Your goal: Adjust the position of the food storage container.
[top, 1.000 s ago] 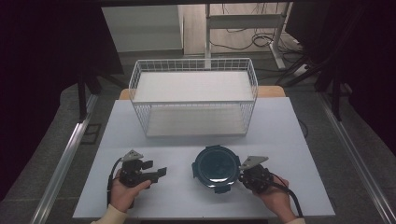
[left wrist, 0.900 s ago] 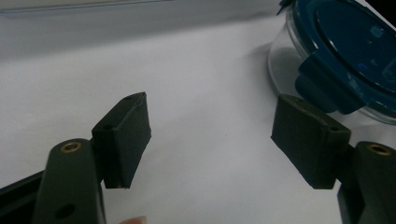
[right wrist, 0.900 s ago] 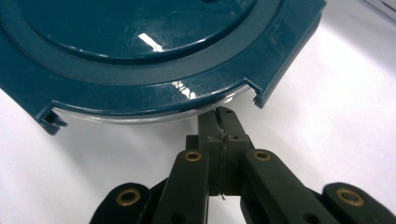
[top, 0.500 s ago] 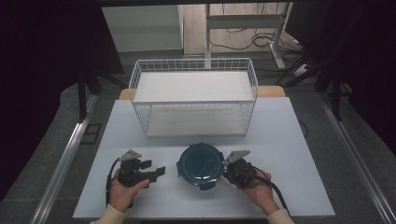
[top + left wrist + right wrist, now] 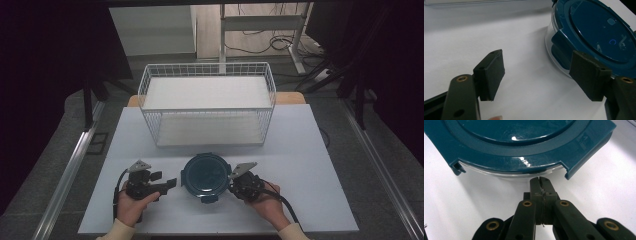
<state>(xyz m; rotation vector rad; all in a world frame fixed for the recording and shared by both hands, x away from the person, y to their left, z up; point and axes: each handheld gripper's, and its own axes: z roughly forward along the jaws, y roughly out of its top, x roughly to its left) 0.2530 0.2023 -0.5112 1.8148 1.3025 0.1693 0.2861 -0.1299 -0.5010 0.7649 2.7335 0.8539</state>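
A round clear container with a dark teal clip lid (image 5: 206, 175) (image 5: 596, 32) (image 5: 519, 142) sits on the white table (image 5: 300, 150) near its front edge. My right gripper (image 5: 230, 186) (image 5: 540, 181) is shut with nothing between its jaws; its tip rests against the container's right side, just under a raised lid flap. My left gripper (image 5: 170, 183) (image 5: 539, 72) is held open a little to the left of the container, its far pad (image 5: 589, 71) close to the lid's side clip and not touching it.
A white wire basket (image 5: 210, 127) with a white floor stands at the back middle of the table. Dark floor, metal rails and cables surround the table. Bare white tabletop lies to either side of the container.
The right gripper has slid left and the container has moved left with it, toward the left gripper. The left gripper has stayed where it was, open.
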